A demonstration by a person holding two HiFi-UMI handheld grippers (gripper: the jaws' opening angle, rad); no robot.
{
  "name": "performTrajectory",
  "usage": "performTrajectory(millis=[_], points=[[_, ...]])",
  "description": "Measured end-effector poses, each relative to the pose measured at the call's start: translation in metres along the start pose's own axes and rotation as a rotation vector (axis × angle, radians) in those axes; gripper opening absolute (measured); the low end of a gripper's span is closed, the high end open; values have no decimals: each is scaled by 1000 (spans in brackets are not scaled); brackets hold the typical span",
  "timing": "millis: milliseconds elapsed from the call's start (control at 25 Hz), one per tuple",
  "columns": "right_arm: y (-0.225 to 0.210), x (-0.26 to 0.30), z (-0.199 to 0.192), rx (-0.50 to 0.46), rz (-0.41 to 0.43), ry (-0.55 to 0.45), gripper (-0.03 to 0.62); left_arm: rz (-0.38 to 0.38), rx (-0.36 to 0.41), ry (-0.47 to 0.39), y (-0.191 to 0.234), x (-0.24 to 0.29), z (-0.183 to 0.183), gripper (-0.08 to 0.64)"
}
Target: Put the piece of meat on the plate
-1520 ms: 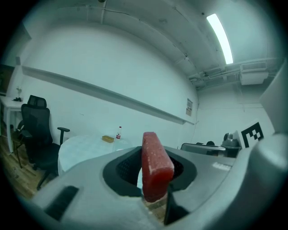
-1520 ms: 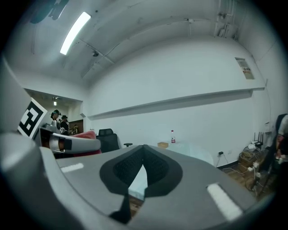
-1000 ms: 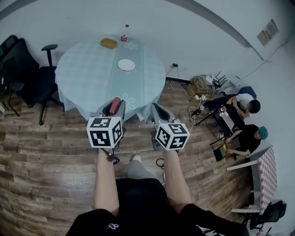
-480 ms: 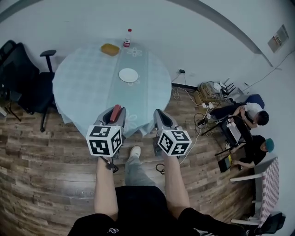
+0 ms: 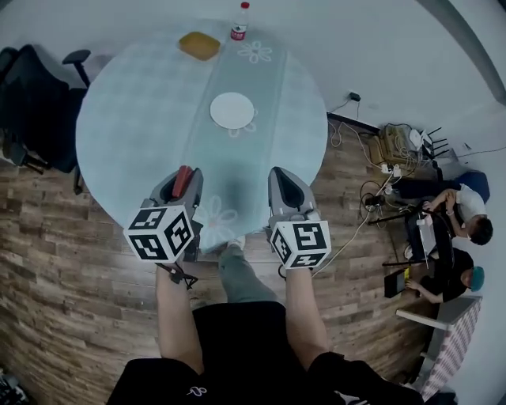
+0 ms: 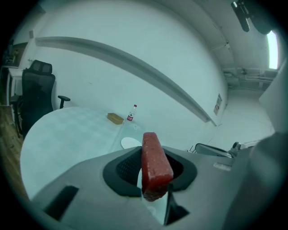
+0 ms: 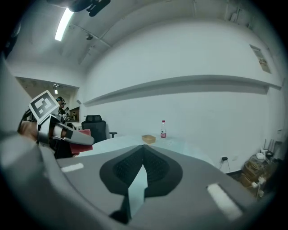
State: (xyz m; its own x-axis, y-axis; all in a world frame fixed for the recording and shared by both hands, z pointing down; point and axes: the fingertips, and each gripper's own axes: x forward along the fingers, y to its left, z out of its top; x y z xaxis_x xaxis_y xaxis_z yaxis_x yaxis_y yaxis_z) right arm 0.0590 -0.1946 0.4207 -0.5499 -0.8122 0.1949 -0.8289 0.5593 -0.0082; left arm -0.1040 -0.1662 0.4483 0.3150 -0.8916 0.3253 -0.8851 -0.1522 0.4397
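A red piece of meat [image 5: 183, 179] stands on edge between the jaws of my left gripper [image 5: 181, 188], which is shut on it over the near rim of the round table [image 5: 134, 126]. In the left gripper view the meat [image 6: 152, 164] sticks up past the pads. The white plate [image 5: 232, 110] lies bare at the table's middle, well beyond both grippers; the left gripper view shows the plate [image 6: 129, 143] too. My right gripper [image 5: 285, 187] is shut and holds nothing, level with the left one. Its pads [image 7: 135, 168] meet at the tip.
A water bottle [image 5: 239, 21] and a tan box [image 5: 198, 45] stand at the table's far edge. A black office chair [image 5: 35, 91] is at the left. People sit by cables [image 5: 399, 146] at the right. The floor is wood.
Both grippers have moved forward from over the floor to over the table's near edge. The table now looks larger and closer. The meat stays in the left gripper.
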Motion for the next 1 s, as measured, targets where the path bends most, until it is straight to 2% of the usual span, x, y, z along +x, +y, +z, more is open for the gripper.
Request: performTrajectory(millis=[120,280,360,480,560,680,800,920,1000], points=[[-56,36,3,6,3,34,8,9,-26,32,-12,58,6,89],[-111,75,22,45,-13,27,8,-58,-24,46,-40,106,21,89],[-111,93,20,53,17,39,8,-59,-48,81,-32,119,16,89],[-91,117,11,52,105,60,8,-11,-91,165,-2,134,5,89],[-88,131,2,62,132,80,8,-28,-131,191,11,142,7,89],[-97,146,-17,105,95,117,8,-70,-140,228,33,167,13,89],[-99,147,-35,112,77,168,8,-92,-126,323,55,208,-2,89],[-112,148,-43,124,39,199,8,-166,-136,413,59,263,-15,89],[-119,146,-49,135,6,218,8,-226,-182,476,55,296,-26,89]])
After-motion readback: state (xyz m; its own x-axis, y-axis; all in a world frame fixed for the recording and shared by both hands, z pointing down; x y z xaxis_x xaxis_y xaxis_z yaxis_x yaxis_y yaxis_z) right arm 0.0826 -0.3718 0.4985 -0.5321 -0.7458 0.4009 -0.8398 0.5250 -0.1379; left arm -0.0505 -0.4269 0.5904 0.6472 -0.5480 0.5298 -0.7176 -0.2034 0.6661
